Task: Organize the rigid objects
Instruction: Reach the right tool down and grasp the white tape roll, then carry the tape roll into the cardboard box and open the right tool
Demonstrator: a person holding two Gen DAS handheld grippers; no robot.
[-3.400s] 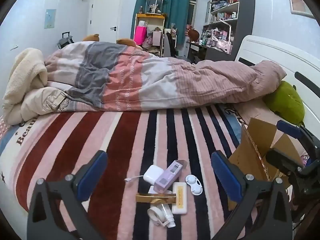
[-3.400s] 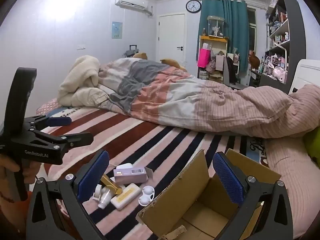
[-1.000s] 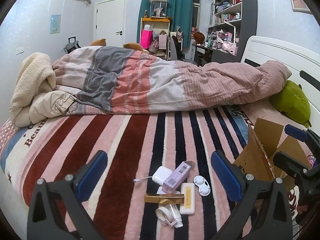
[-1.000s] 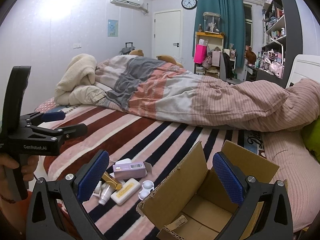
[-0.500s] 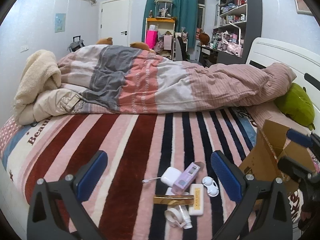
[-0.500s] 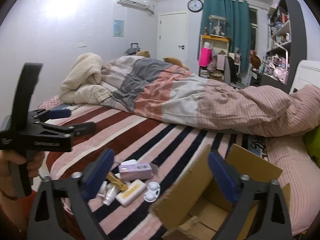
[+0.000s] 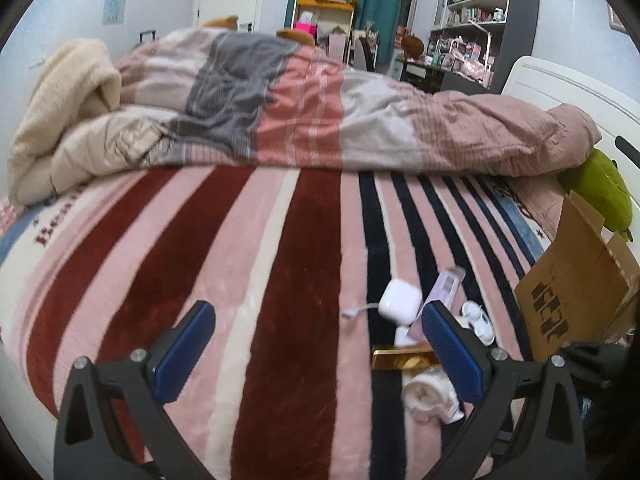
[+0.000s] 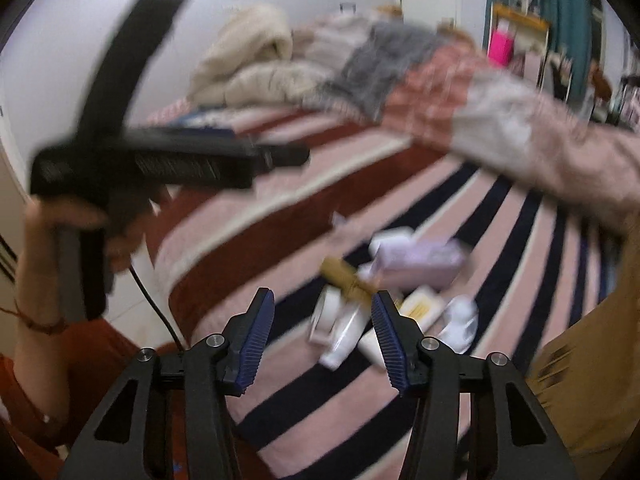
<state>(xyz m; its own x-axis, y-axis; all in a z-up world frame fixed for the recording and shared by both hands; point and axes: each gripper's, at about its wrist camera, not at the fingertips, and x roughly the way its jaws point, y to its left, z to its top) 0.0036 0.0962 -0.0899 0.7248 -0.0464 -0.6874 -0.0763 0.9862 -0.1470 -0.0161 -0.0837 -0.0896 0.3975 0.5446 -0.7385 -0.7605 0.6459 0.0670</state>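
Observation:
A small pile of rigid items lies on the striped blanket (image 7: 280, 264): a white charger (image 7: 400, 302), a lilac box (image 7: 444, 292) (image 8: 420, 260), a gold bar (image 7: 402, 359) (image 8: 348, 278), a white contact lens case (image 7: 478, 320) (image 8: 460, 322), a cream box (image 8: 416, 306) and a white bottle (image 7: 430, 398) (image 8: 344, 332). My left gripper (image 7: 316, 354) is open and empty, left of the pile. My right gripper (image 8: 322, 330) is half open and empty, just above the pile's near side. The right wrist view is blurred.
An open cardboard box (image 7: 580, 288) stands at the right of the pile. A rumpled duvet (image 7: 320, 112) fills the back of the bed, with a green plush (image 7: 600, 192) at the right. The left hand-held gripper (image 8: 160, 160) shows in the right wrist view.
My right gripper has swung left from over the cardboard box and down toward the pile, and its jaws have narrowed. My left gripper has shifted left and lower over the blanket.

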